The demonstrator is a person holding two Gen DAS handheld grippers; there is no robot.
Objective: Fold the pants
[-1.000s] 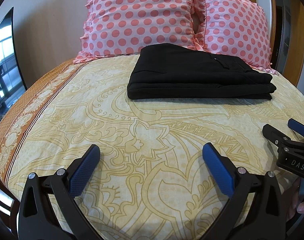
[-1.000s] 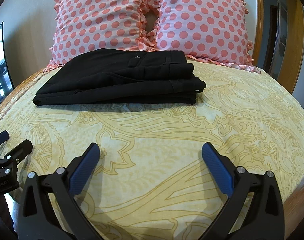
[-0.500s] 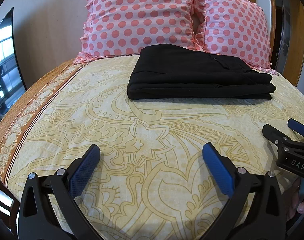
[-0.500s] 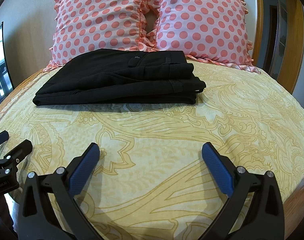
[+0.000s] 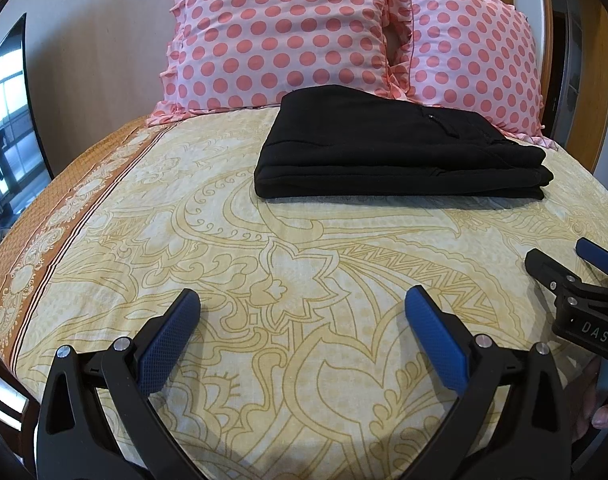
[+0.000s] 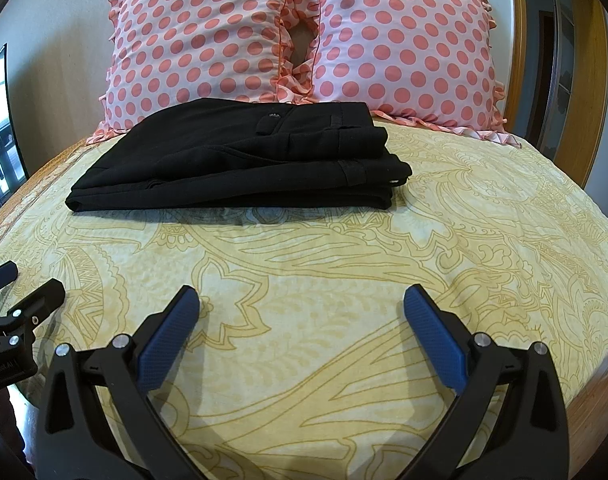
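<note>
Black pants (image 5: pixel 396 152) lie folded in a flat rectangular stack on the yellow patterned bedspread, just in front of the pillows; they also show in the right wrist view (image 6: pixel 239 164). My left gripper (image 5: pixel 301 304) is open and empty, low over the bedspread well short of the pants. My right gripper (image 6: pixel 301 304) is open and empty, also near the bed's front edge. The right gripper shows at the right edge of the left wrist view (image 5: pixel 572 264), and the left gripper at the left edge of the right wrist view (image 6: pixel 23 288).
Two pink polka-dot pillows (image 5: pixel 279 36) (image 6: pixel 404 48) lean against the wall behind the pants. The yellow bedspread (image 5: pixel 304 248) has an orange border on the left. A dark screen (image 5: pixel 7 112) stands at far left. A wooden frame (image 6: pixel 584 80) is at right.
</note>
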